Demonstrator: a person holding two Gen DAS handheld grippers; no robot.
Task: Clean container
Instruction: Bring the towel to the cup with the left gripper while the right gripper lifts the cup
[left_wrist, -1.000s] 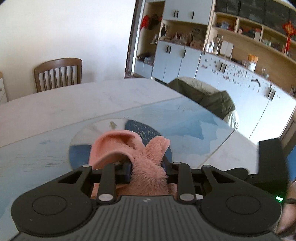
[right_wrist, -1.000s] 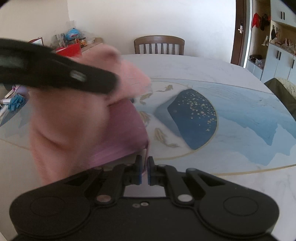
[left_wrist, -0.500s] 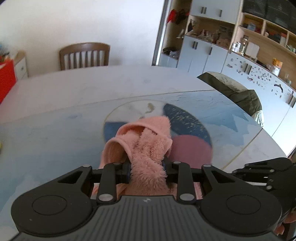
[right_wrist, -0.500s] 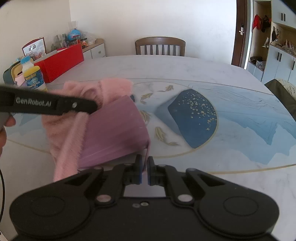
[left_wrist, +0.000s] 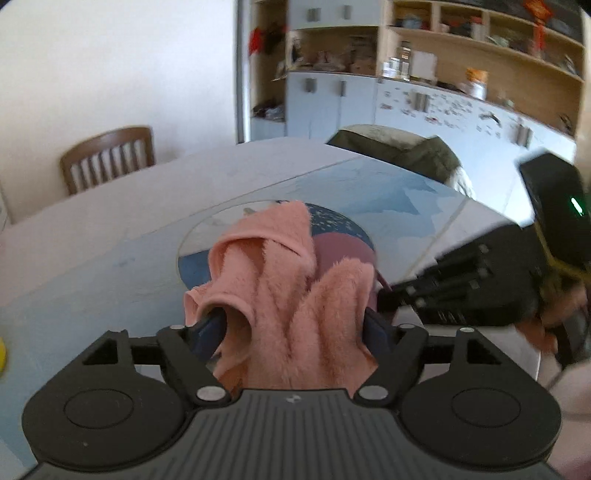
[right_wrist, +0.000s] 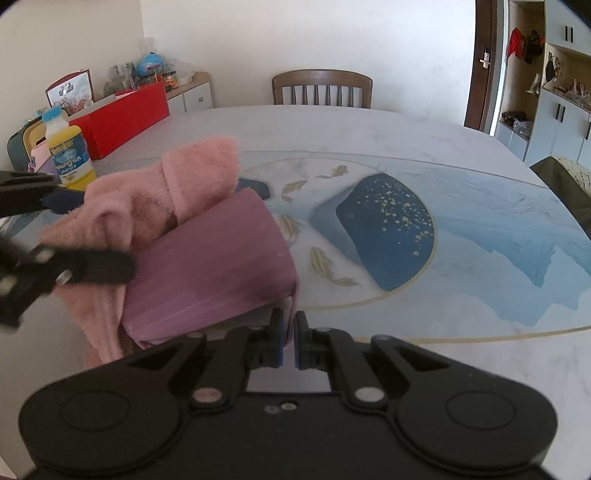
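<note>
A mauve container (right_wrist: 214, 258) lies tilted on its side just above the table (right_wrist: 369, 133). My right gripper (right_wrist: 288, 336) is shut on its thin rim at the near corner. A fluffy pink cloth (right_wrist: 155, 199) is draped over the container's left end. My left gripper (left_wrist: 291, 325) has its jaws spread wide, and the cloth (left_wrist: 280, 295) bunches between its fingers (left_wrist: 210, 325) and touches both. From the left wrist, a little of the container (left_wrist: 343, 247) shows behind the cloth, with the right gripper (left_wrist: 384, 295) reaching in from the right.
A yellow bottle (right_wrist: 68, 155) and a red box (right_wrist: 122, 118) stand at the table's left edge. A wooden chair (right_wrist: 321, 88) is at the far side. A chair draped in olive cloth (left_wrist: 406, 151) sits to the right, with cabinets (left_wrist: 332, 99) behind it.
The left gripper's jaws have spread much wider around the cloth, and its view has swung right. The cloth now sits higher over the container's end. The right gripper has held still.
</note>
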